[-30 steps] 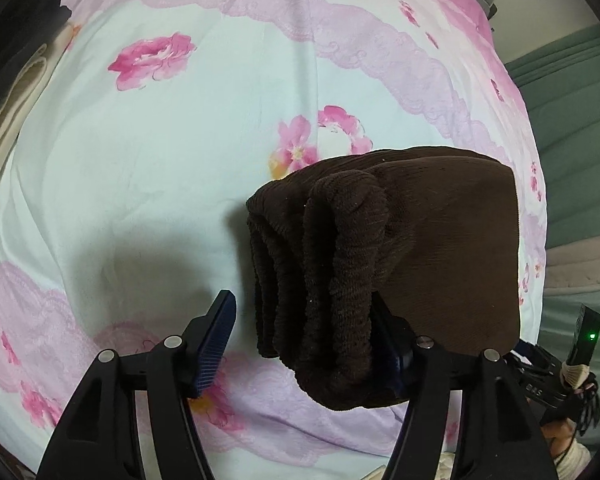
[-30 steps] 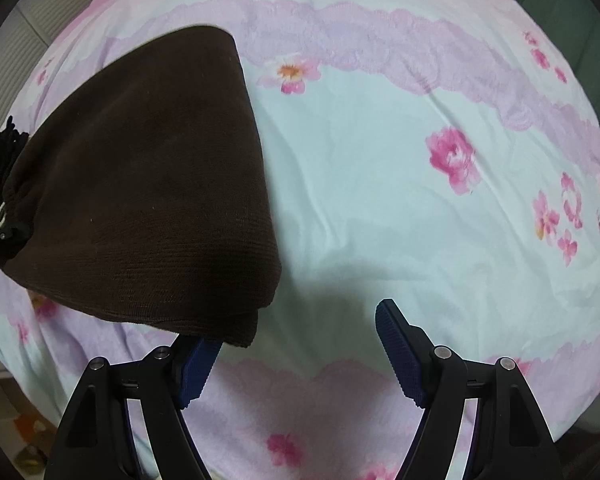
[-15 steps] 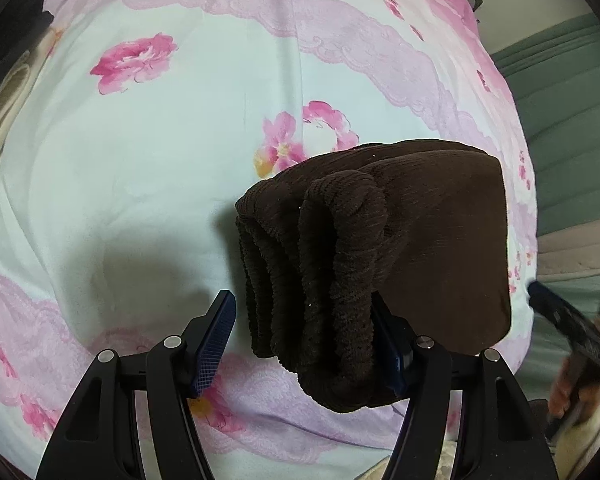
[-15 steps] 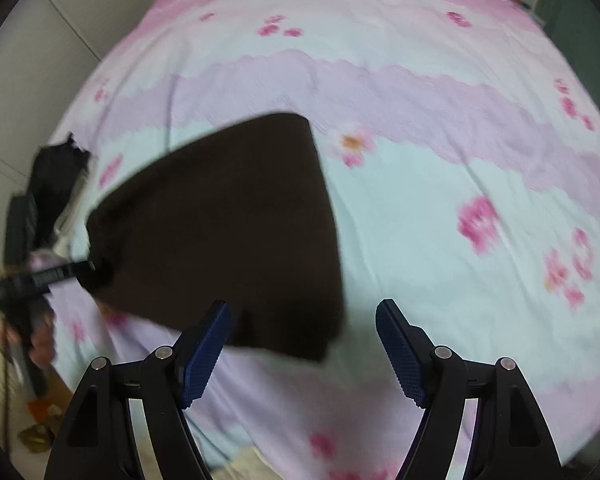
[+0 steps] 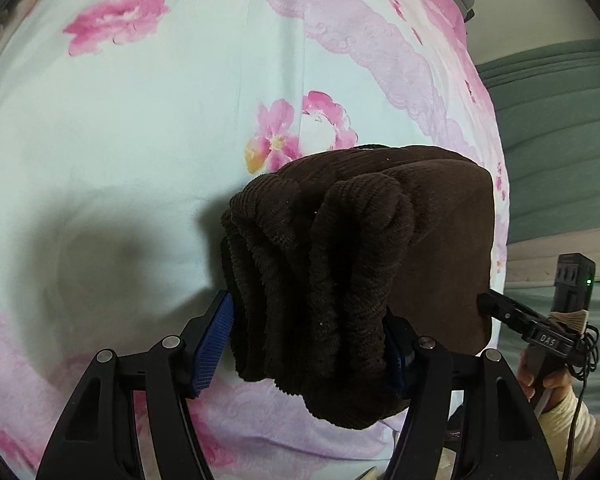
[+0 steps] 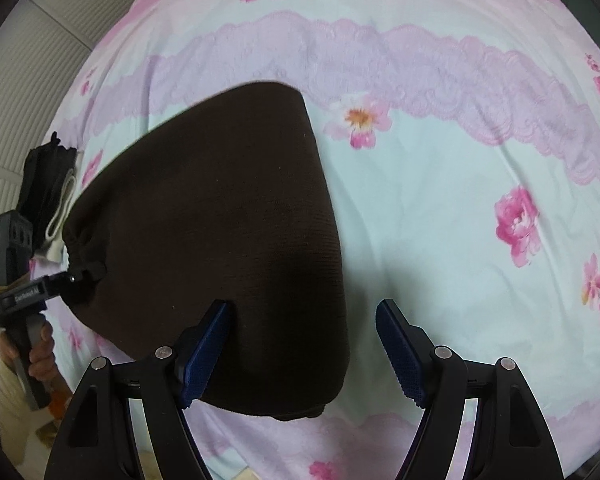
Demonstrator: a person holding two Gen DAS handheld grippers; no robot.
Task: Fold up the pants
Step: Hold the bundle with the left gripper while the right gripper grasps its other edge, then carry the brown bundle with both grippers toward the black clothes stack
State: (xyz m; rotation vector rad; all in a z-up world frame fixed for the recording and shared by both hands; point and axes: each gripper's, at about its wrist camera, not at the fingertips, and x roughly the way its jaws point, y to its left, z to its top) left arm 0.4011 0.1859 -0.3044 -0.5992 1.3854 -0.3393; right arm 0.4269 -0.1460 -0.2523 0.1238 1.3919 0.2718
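Floral bedsheet [image 5: 160, 152] under everything. We see our left gripper [image 5: 312, 344] clamped on the bunched layered end of the brown pants [image 5: 340, 280], bundle filling the gap, long axis running rightward. Our right gripper [image 6: 302, 344] stands apart, unclamped; the pants' far corner lies between its fingers, toward the left pad. "DAS" reads on one gripper body.

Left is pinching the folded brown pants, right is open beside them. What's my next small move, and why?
Probably lower the left gripper and release. The brown pants already look folded into a compact stack over the floral sheet, and the right gripper is open and holds nothing, so only the left grip remains.
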